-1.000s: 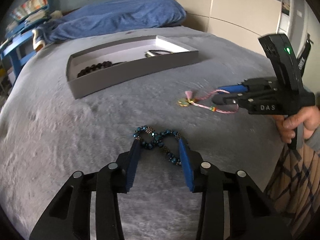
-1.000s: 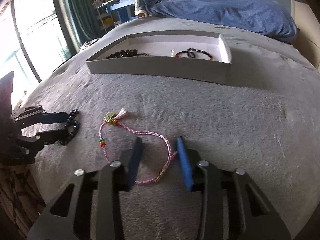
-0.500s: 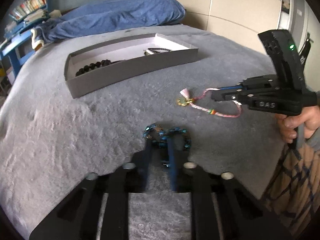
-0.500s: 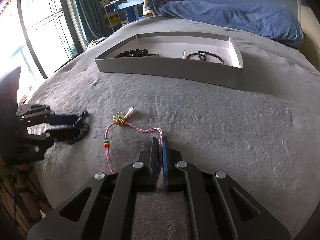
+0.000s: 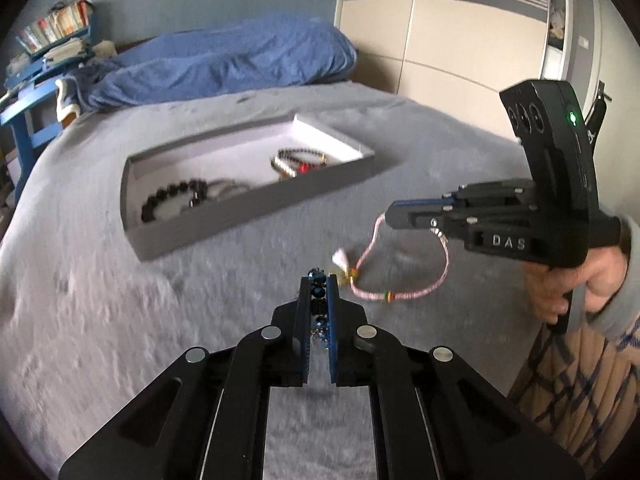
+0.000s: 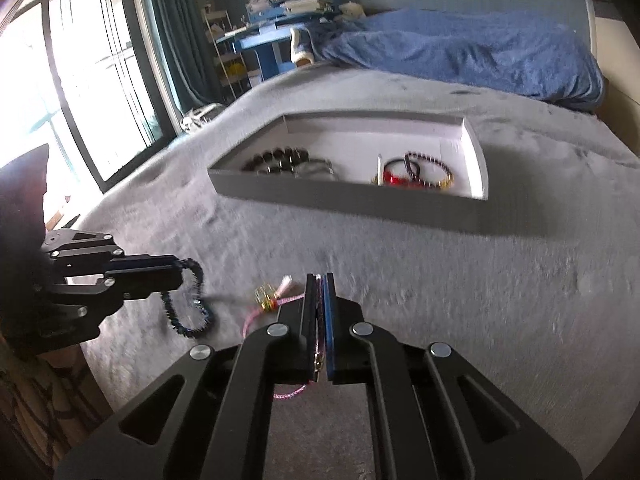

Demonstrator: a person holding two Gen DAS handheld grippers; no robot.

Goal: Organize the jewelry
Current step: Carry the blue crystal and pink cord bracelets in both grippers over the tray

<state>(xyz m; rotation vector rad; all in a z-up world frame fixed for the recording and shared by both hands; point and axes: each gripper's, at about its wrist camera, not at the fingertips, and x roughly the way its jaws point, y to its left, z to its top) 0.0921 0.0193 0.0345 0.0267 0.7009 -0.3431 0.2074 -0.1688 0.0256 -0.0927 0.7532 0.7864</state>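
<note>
While the left gripper (image 5: 319,280) is pinching the blue beads (image 5: 318,294) between closed jaws in its own view, the right gripper (image 5: 394,216) at right is clamping the pink cord (image 5: 404,294), which is dangling over the bed (image 5: 120,320) near the tray (image 5: 256,204) lying farther off. Seen from the right wrist, the right gripper (image 6: 319,280) is closing on the pink cord (image 6: 319,308), the blue beads (image 6: 188,308) are hanging from the left gripper (image 6: 176,276) at left, and the tray (image 6: 344,200) beyond is already holding several bracelets (image 6: 412,168), so these two pieces seem to be what is left to drop in.
</note>
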